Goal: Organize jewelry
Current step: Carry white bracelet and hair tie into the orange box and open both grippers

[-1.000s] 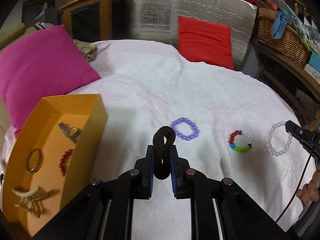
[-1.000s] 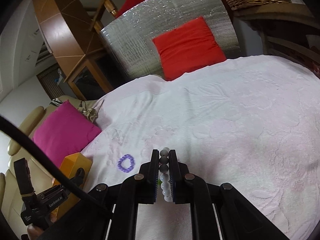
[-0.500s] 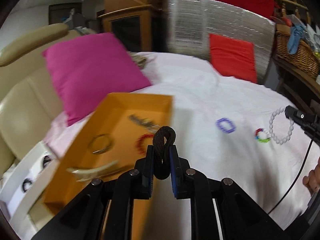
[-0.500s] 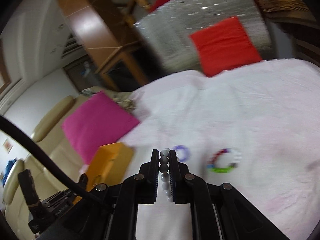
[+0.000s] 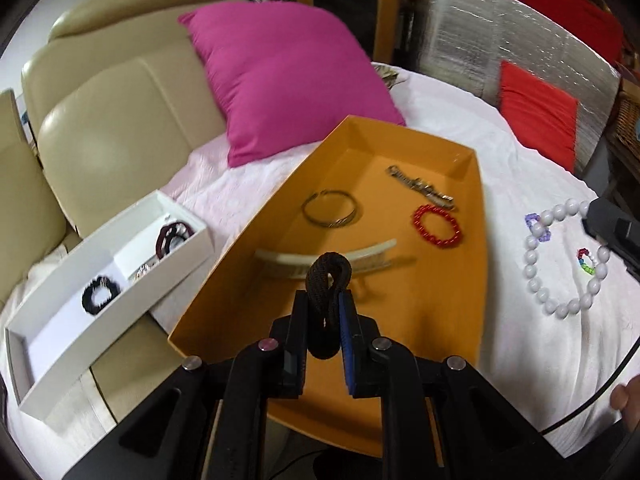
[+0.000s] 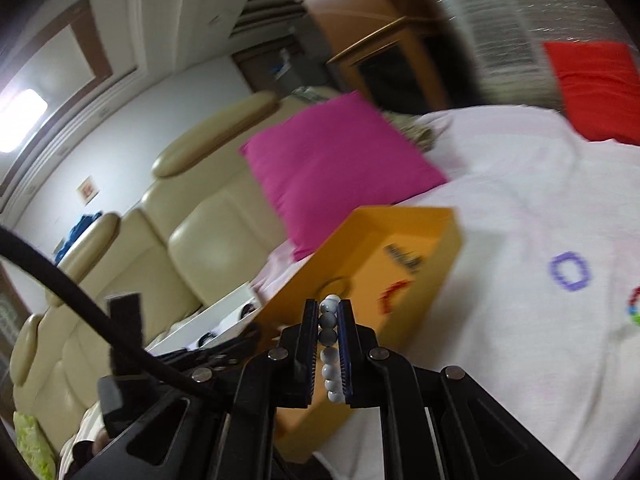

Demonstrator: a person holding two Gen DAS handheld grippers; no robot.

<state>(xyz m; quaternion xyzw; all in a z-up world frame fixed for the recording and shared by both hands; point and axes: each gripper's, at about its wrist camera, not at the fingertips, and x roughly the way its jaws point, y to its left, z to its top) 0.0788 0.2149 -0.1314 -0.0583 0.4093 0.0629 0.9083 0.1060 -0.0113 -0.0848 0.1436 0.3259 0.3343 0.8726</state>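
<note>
Two white-box scrunchies clear only in left view.

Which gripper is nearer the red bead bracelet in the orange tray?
Left. The left gripper hangs over the tray beside the red bead bracelet; the right gripper is outside it.

Cream leather sofa along pale wall, padded headrests. Magenta cushion leans at its end, on white textured bedcover. Red cushion propped against silver foil panel. Wooden cabinet with dark glass door behind. Bright ceiling light upper left; small framed picture on wall.
</note>
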